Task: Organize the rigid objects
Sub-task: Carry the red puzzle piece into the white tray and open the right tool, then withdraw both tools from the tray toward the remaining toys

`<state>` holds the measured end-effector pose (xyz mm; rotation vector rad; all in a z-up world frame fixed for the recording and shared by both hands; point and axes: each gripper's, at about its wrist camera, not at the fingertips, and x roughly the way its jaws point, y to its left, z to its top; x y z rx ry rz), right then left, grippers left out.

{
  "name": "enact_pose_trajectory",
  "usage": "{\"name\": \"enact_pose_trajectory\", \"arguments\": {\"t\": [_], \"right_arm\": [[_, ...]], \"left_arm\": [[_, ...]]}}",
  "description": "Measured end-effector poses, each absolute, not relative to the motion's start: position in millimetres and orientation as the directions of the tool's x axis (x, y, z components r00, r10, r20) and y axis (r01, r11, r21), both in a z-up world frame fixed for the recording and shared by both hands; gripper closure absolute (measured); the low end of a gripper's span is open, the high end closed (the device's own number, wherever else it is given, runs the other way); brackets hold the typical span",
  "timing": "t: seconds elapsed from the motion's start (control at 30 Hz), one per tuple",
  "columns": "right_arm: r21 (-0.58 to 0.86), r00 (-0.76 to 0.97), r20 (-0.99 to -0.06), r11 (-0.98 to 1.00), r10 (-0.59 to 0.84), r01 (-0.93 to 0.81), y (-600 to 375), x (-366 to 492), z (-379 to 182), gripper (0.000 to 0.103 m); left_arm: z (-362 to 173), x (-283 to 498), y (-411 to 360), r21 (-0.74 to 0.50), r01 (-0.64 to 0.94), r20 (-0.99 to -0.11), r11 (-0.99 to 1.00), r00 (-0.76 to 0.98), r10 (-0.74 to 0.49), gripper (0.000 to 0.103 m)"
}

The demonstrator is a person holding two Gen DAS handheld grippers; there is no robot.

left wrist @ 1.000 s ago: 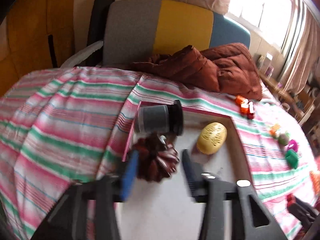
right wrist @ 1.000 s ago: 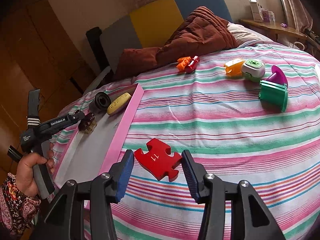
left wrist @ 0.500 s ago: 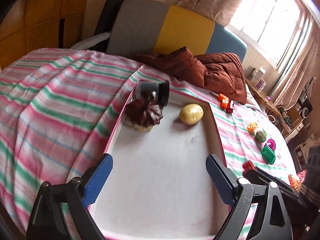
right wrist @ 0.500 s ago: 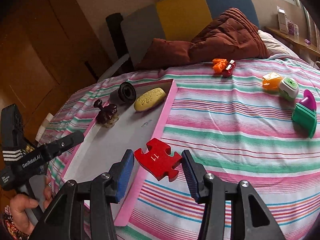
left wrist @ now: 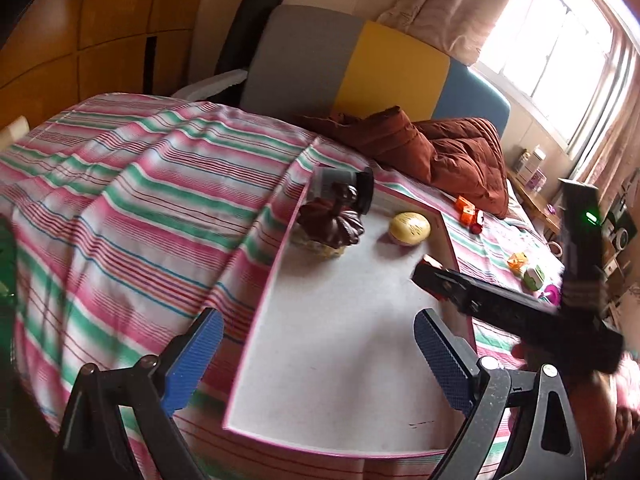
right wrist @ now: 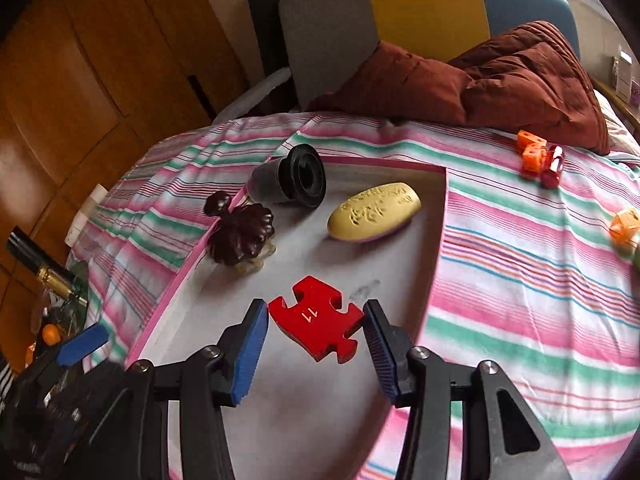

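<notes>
A pink-rimmed tray (right wrist: 438, 216) with a white floor lies on a bed with a striped cover (right wrist: 520, 280). The right tongs (right wrist: 316, 322) grip a red puzzle piece (right wrist: 316, 326) marked 11, one pad on each side, above the middle of the tray floor. The left tongs (left wrist: 316, 354) have just been opening and now stand wide with nothing between the pads, at the tray's near end; the left pad hangs outside the tray's left rim, the right pad over the floor near the right rim.

The near and middle parts of the tray floor are bare. The far end is crowded: a black and grey cylinder (right wrist: 290, 180) lies on its side in the far left corner, a dark brown ornament (right wrist: 240, 236) sits against the left rim just nearer than it, and a yellow oval block (right wrist: 374, 212) lies close to the far right rim. These three leave a gap between the ornament and the oval block.

On the cover right of the tray, well apart from it, lie orange blocks with a red piece (right wrist: 540, 160) and an orange toy (right wrist: 624, 226) at the right edge. A brown quilt (right wrist: 500, 80) is heaped at the bed's far end, against a grey, yellow and blue headboard (right wrist: 424, 12). In the left wrist view the right tongs' black body crosses the tray's right rim.
</notes>
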<state>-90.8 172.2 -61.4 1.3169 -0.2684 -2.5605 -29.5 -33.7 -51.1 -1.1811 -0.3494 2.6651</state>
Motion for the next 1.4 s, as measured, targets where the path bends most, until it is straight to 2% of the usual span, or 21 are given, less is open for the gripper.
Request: {"name": "enact_pose_trajectory", "arguments": {"t": [0.33,0.47,1.03,1.4], "right_arm": [[0.206,-0.55,-0.801,-0.971,-0.238,0.12,149,-141,-71,0.053],[0.254,-0.565,-0.78,-0.962,-0.268,0.105,159,-125,-64,0.053],[0.277,-0.605,-0.748,-0.957,-0.273,0.088,180,-59,-51,0.053],[0.274,-0.631,-0.741,-0.961,-0.229,0.028,215,-25,-50,0.053]], "left_arm": [[-52,-22,-51,-0.32,-0.058,-0.698,-0.945,-0.66,0.277,0.006],[-54,-21,-54,-0.331,-0.047,-0.696,-0.942,-0.662,0.278,0.006],[-48,-13,-34,-0.338,-0.092,-0.691,-0.936,-0.652,0.314,0.006],[-44,-5,-8,-0.341,-0.161,-0.685,-0.926,-0.632,0.362,0.006]]}}
